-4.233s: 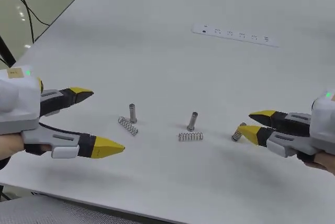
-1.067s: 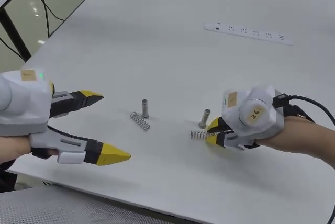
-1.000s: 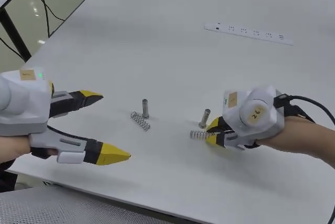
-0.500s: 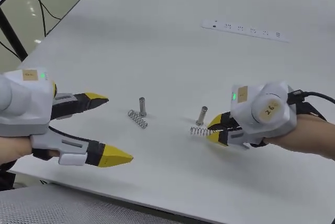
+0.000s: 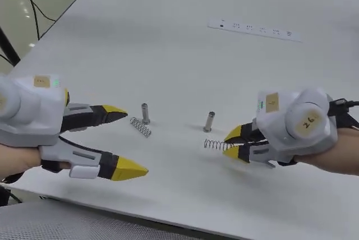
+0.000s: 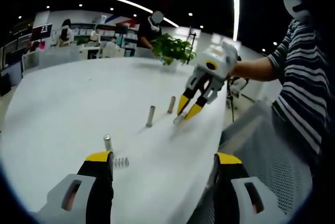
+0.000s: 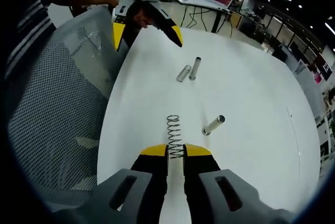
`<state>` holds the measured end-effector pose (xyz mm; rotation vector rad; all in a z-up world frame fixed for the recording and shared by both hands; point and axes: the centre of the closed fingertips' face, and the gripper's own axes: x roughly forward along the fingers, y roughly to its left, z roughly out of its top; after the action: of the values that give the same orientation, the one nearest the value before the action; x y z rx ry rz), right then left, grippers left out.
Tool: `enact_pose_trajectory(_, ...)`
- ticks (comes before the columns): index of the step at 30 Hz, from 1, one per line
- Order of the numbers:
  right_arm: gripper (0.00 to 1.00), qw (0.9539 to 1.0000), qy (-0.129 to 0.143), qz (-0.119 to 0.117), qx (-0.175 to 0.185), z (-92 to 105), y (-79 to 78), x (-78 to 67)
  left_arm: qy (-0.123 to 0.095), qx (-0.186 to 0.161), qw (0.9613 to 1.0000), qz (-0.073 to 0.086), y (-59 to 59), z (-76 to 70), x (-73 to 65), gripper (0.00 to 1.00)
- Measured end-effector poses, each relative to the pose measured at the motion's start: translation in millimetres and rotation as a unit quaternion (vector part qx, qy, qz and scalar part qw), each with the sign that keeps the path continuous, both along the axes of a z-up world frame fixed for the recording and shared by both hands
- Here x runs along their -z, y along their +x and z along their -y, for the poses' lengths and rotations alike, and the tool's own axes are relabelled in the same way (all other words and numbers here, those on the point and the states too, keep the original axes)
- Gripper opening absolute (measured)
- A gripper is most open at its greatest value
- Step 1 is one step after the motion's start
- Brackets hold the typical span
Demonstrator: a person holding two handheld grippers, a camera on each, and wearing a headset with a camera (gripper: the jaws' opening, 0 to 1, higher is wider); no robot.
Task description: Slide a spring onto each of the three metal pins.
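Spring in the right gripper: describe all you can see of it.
The spring is a short, thin coil of silvery wire with open turns, and it looks straight and undeformed. One end is pinched between the yellow tips of the right gripper, and the rest juts forward along the jaws. It sits low over the white table, beside the nearest pin but apart from it. Whether its free end touches the table cannot be told.

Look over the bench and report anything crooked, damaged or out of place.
Nothing stands out. The left pin and the middle pin stand upright, the loose spring lies flat beside the left pin, and the right gripper holds the other spring by one end. No damage shows.
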<state>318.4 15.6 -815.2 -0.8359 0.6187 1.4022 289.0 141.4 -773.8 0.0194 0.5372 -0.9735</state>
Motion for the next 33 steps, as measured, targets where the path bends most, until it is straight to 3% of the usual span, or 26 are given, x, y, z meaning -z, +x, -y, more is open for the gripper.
enact_pose_trajectory(3, 0.08, 1.0, -0.007, -0.004, 0.003, 3.9, -4.3, 3.0, 0.003, 0.017, 0.9999, 0.003, -0.7, 10.2, 0.0, 0.73)
enact_pose_trajectory(7, 0.08, 0.9998, 0.003, -0.01, 0.016, 2.7, -9.6, 2.3, 0.001, 0.056, 0.9984, -0.007, -5.7, 28.2, 1.7, 0.67)
enact_pose_trajectory(12, 0.08, 0.9999, 0.003, -0.008, 0.013, 1.5, -16.7, -1.3, 0.0, 0.071, 0.9974, -0.001, 3.1, 44.6, 2.6, 0.61)
enact_pose_trajectory(19, 0.08, 0.9999, 0.008, -0.007, 0.011, -1.2, -19.2, -8.7, 0.014, 0.119, 0.9928, 0.004, 4.7, 79.2, 9.6, 0.5)
enact_pose_trajectory(21, 0.08, 0.9999, 0.008, -0.009, 0.009, -1.9, -20.3, -10.0, 0.017, 0.12, 0.9926, 0.005, 6.9, 84.8, 12.3, 0.49)
enact_pose_trajectory(26, 0.07, 0.9998, 0.013, -0.01, 0.009, -5.2, -21.2, -14.6, 0.029, 0.154, 0.9876, 0.006, 3.4, 98.5, 17.9, 0.4)
enact_pose_trajectory(29, 0.07, 0.9999, 0.01, -0.011, 0.005, -6.3, -22.5, -14.3, 0.029, 0.151, 0.9879, 0.018, 8.5, 103.3, 16.4, 0.39)
enact_pose_trajectory(33, 0.07, 0.9999, 0.012, -0.01, 0.002, -8.2, -23.2, -15.6, 0.017, 0.151, 0.988, 0.027, 12.1, 108.5, 11.9, 0.26)
